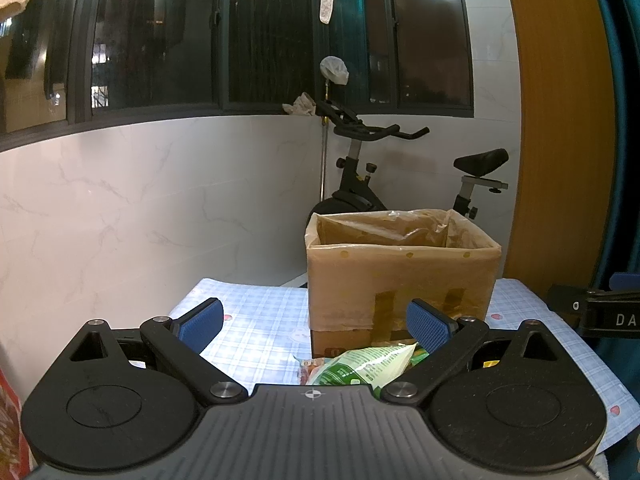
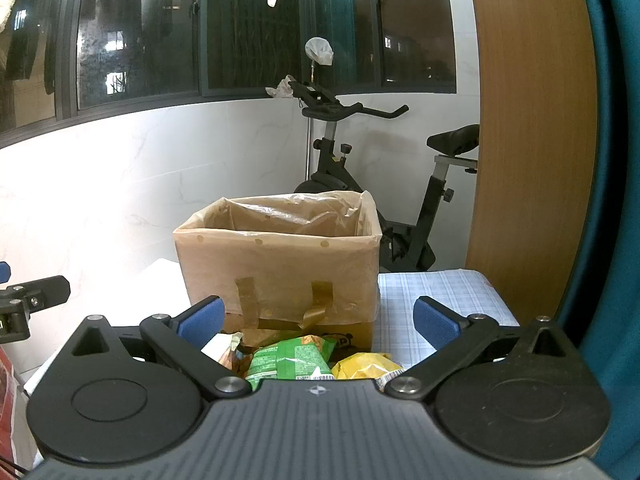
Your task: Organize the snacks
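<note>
Both the left gripper point(image 1: 314, 326) and right gripper point(image 2: 318, 326) hang released, jaws spread wide and holding nothing. Just below them, a green snack bag point(image 2: 290, 362) and yellow snack bag point(image 2: 366, 365) lie on the checked tablecloth point(image 2: 440, 288) against the plastic-lined cardboard box point(image 2: 280, 264). An exercise bike point(image 2: 400, 184) stands behind.

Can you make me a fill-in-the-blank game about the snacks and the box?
The cardboard box is lined with a ____ bag.
Beside the green snack packet lies a ____ one.
Both the left gripper and the right gripper are ____.
Behind the box stands an exercise ____.

Missing words: plastic, yellow, open, bike
</note>
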Tool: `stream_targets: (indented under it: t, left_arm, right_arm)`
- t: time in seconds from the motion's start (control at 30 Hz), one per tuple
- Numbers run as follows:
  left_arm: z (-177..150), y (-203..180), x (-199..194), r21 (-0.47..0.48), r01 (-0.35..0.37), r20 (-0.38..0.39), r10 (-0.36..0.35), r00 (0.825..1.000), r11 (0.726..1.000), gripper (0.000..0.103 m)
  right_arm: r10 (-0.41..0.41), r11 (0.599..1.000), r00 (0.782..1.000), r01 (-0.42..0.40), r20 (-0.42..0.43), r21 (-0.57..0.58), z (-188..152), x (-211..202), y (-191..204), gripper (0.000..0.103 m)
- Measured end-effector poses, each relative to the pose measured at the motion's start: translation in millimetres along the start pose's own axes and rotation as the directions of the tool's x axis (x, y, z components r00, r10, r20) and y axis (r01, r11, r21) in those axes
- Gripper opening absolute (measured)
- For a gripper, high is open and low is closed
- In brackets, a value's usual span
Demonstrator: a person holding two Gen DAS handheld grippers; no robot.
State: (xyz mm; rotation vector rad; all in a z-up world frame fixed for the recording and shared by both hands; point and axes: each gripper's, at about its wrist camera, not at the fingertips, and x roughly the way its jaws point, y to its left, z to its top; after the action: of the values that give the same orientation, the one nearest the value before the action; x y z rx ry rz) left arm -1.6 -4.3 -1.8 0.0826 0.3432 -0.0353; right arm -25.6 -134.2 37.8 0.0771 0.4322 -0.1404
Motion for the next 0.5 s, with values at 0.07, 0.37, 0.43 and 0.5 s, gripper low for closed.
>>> stream_targets:
  t: [0.07,0.37,0.43,0.5]
  left_arm:
    - [0,-1,1,-0.002,0.003,-0.004,-0.003,1.0,1.0,0.099]
    - [-1,11,14,-0.021,-0.033,-0.045,0.032,0.998,0.999,0.1]
    - [-1,16,17,-0.035,-0.035,-0.042,0.033,0.999,0.999,0.1]
    - [0,21,18,-0.052,-0.049,-0.03,0.048,0.998,0.997,0.1]
  right_arm:
    - [0.001,1.0,1.0,-0.001,-0.001,0.001,0,1,0,0.102]
    - [0.041,0.998,0.999,-0.042,0.021,0.05,-4,6,-13,0.103]
    - [0.055,0.995,0.997,-0.059,0.047,0.08,-4,8,-21,0.103]
    - [0.088,0.991,0.991,-0.097,0.105,0.088,-3,6,-28,0.103]
